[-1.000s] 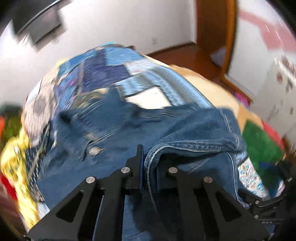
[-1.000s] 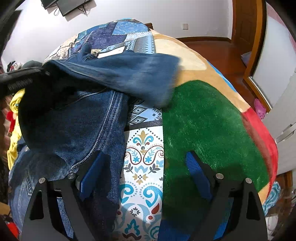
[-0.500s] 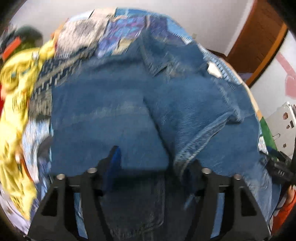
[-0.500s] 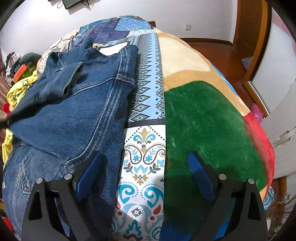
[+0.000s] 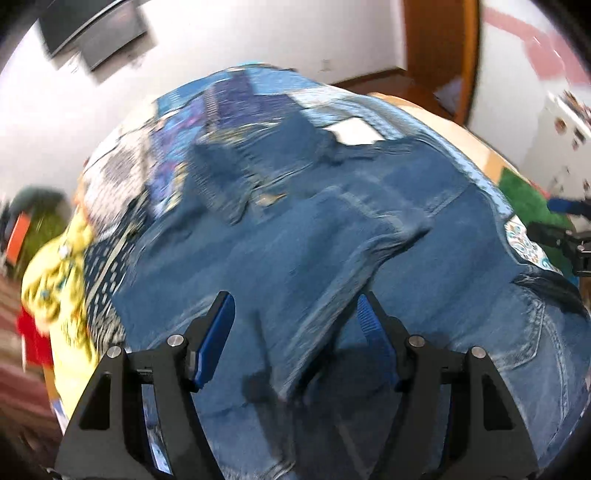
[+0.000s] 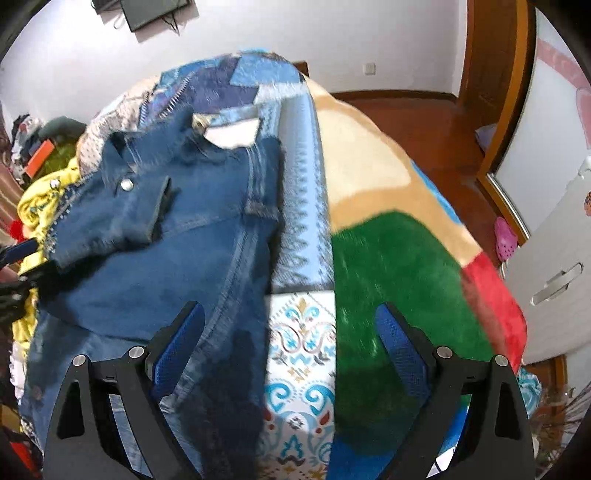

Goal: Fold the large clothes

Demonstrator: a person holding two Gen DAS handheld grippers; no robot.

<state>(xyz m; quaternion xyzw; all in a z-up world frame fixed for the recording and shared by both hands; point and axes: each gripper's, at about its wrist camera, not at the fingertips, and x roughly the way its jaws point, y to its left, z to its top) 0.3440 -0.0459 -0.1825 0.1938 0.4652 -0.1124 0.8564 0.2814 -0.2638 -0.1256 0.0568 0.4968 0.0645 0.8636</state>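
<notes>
The jacket [image 6: 155, 258] lies on the blanket [image 6: 388, 266] that covers the bed, toward the bed's left side, collar at the far end. One sleeve [image 6: 110, 218] is folded across its body. A heap of clothes [image 6: 40, 199] sits left of the jacket. Behind the bed, a screen [image 6: 155, 11] hangs on the wall; a door [image 6: 491, 62] stands to the right.

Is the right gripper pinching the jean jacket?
No, the right gripper is wide open with nothing between its fingers, above the denim jacket and the blanket.
</notes>
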